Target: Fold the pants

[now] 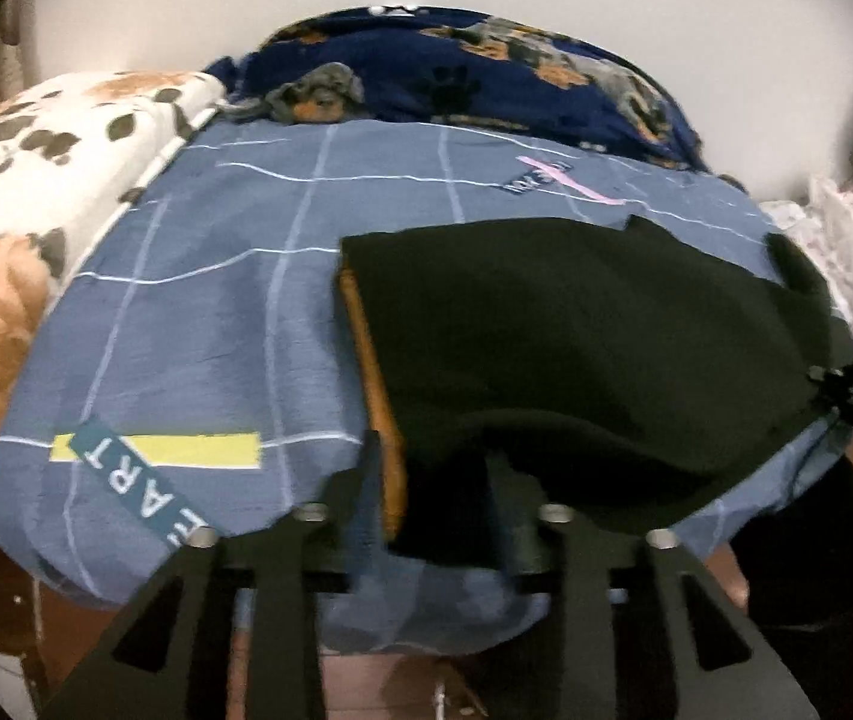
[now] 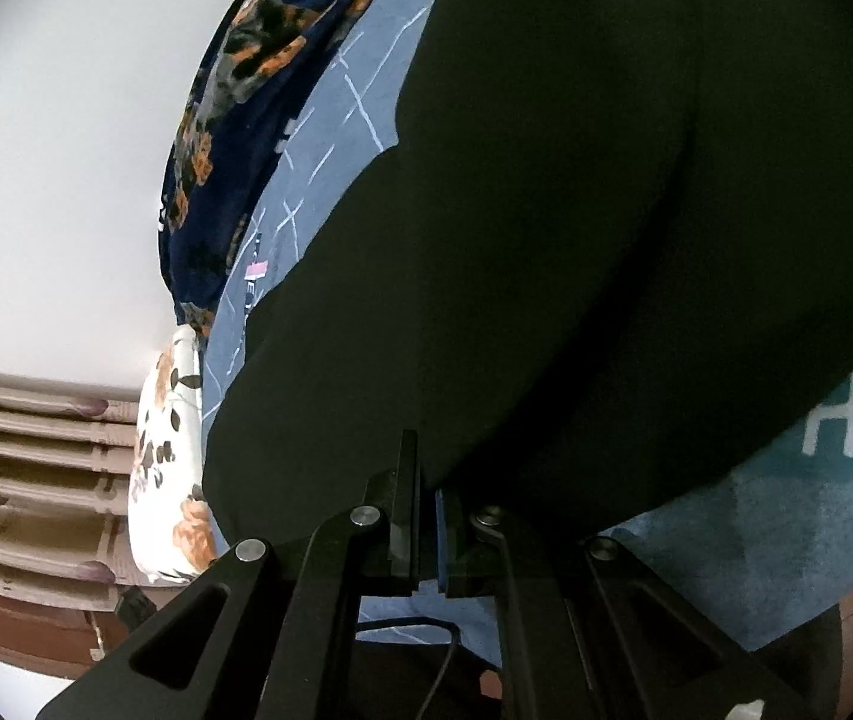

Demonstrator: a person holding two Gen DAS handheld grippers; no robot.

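Left wrist view: one pair of black pants [image 1: 576, 348] lies on the blue grid-patterned bedsheet [image 1: 186, 312], already doubled over, an orange-brown lining strip showing at its left edge. The left gripper [image 1: 432, 480] stands partly open at the near hem, nothing pinched that I can see. Two blankets are piled behind, one navy [image 1: 486, 72], one white floral [image 1: 36, 138].

Right wrist view: the right gripper [image 2: 426, 516] is closed on the pants' [image 2: 546, 240] edge. Judging by this, at least one fold is done; final folds and smoothing remain

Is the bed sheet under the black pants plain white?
No. The bed sheet under the black pants is blue with thin white grid lines.
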